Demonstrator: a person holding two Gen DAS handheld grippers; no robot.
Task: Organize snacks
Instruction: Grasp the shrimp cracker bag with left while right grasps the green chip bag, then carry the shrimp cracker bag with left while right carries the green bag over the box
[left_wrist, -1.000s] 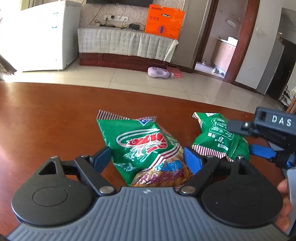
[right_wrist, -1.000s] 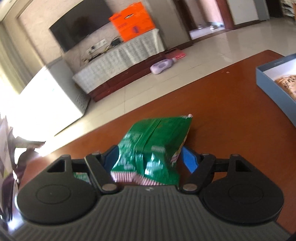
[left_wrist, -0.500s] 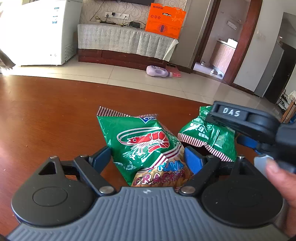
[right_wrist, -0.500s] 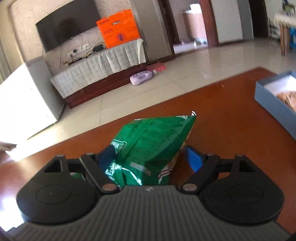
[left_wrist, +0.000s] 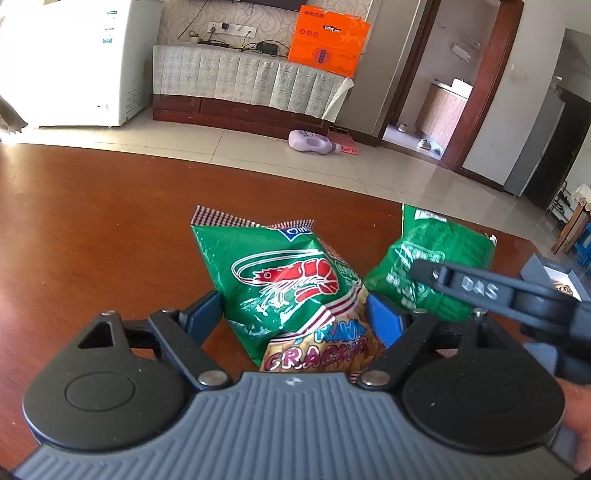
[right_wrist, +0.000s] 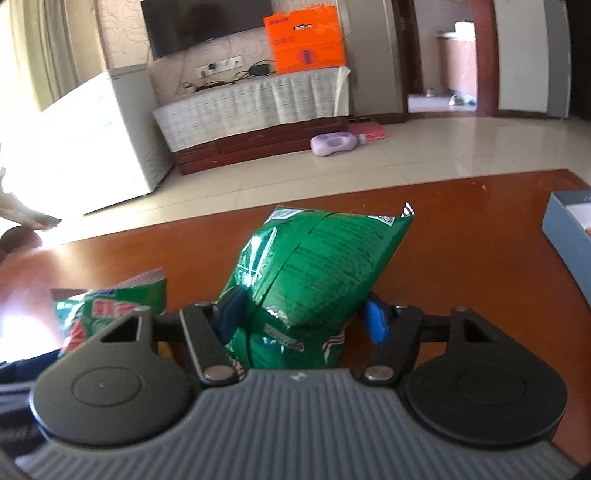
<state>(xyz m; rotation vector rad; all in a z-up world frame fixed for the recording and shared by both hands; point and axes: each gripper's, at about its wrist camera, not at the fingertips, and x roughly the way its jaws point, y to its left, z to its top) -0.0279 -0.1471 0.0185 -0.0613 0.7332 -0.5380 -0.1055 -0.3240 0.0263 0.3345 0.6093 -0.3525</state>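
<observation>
The left gripper (left_wrist: 293, 314) has its two blue pads set against the lower sides of the prawn cracker bag (left_wrist: 291, 291), one on each flank; the bag is pinched between them and stands on the wooden table (left_wrist: 92, 229), its shrimp picture facing the camera and its crimped top edge pointing away. The jaws stand wide because the bag is wide.

The right gripper (right_wrist: 301, 317) has just been closing its jaws, with the second green bag (right_wrist: 314, 266) between them. Its pads press into the lower part of this bag; the left pad dents the foil visibly. The bag shows its printed back seam and tilts up and to the right, its sealed corner raised above the table surface.

In the left wrist view, the right gripper enters from the right edge as a dark arm lettered "DAS", lying across the second bag, just beside the left gripper. Part of a hand (left_wrist: 576, 410) shows beneath it at the frame edge.

The two bags are near each other, the prawn cracker bag to the left of the second bag. A blue-grey box (right_wrist: 565, 232) sits on the table at the right, well apart from both bags; its contents are only partly visible.
</observation>
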